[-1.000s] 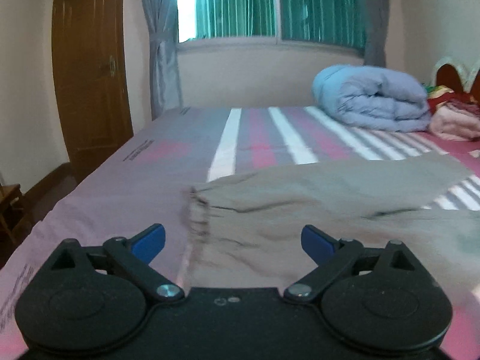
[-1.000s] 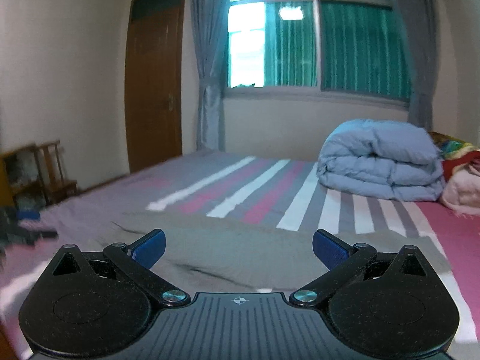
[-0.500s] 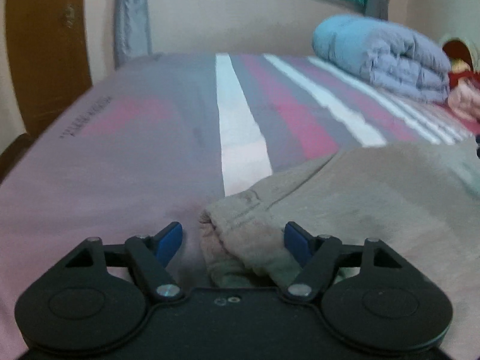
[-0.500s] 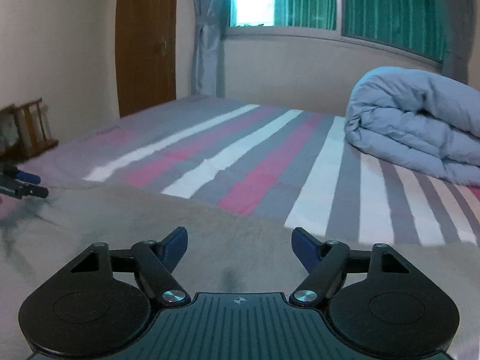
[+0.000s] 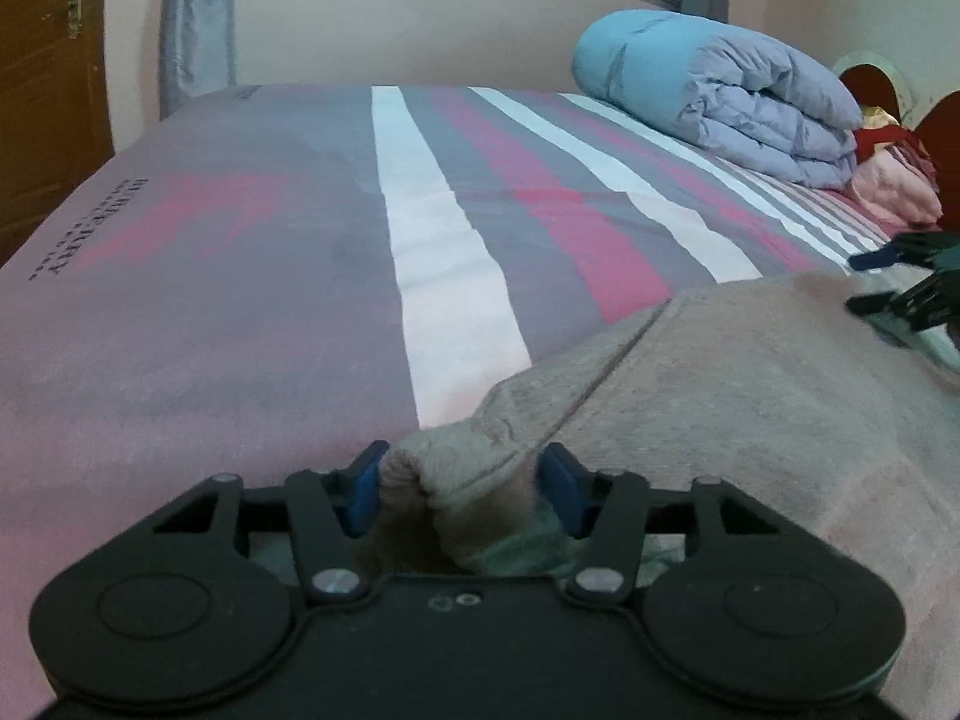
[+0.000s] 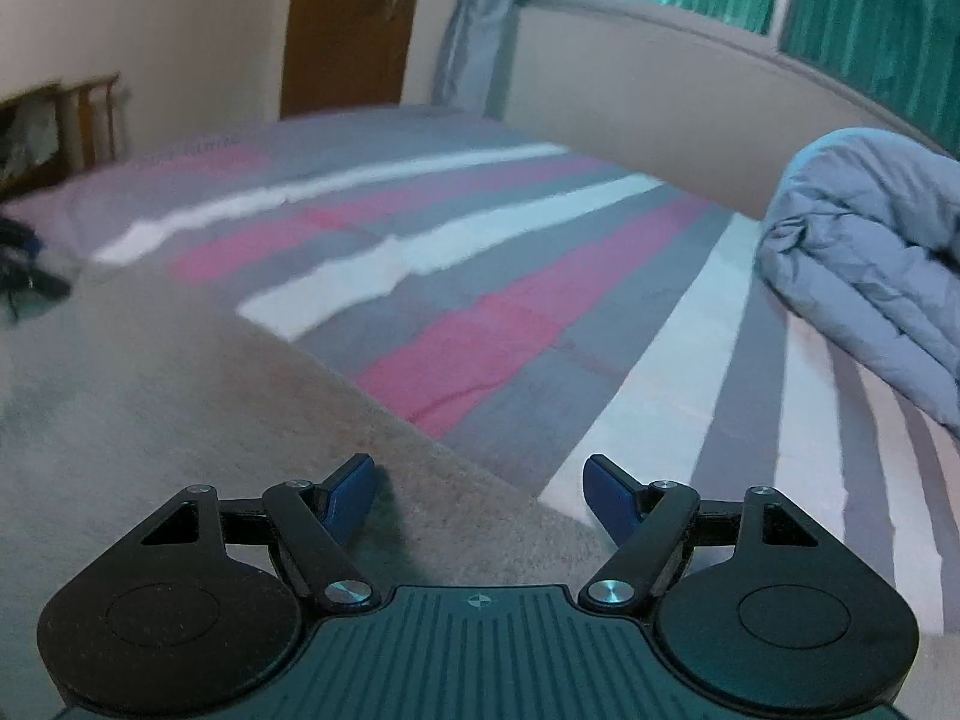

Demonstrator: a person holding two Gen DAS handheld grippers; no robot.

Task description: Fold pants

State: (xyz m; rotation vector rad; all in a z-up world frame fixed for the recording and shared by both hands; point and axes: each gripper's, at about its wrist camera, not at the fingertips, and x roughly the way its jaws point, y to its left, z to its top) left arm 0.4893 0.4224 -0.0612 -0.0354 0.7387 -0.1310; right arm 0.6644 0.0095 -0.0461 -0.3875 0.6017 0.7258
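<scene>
Beige-grey pants (image 5: 720,396) lie flat on the striped bed. My left gripper (image 5: 461,489) is low at the waistband corner; its blue pads touch the bunched fabric on both sides, so it is closing on the corner of the pants. My right gripper (image 6: 480,492) is open, low over the far edge of the pants (image 6: 180,408), with the fabric edge running between its fingers. The right gripper also shows at the right edge of the left wrist view (image 5: 900,282), and the left gripper at the left edge of the right wrist view (image 6: 24,264).
The bed (image 5: 240,276) has a pink, grey and white striped sheet. A rolled blue duvet (image 5: 720,96) lies at the head end, also in the right wrist view (image 6: 870,258). A wooden door (image 6: 354,24) and a chair (image 6: 90,120) stand to the left.
Both grippers have dropped down onto the pants and narrowed. The left one has moved onto the waistband corner and its pads now press the fabric. The right one has reached the far edge.
</scene>
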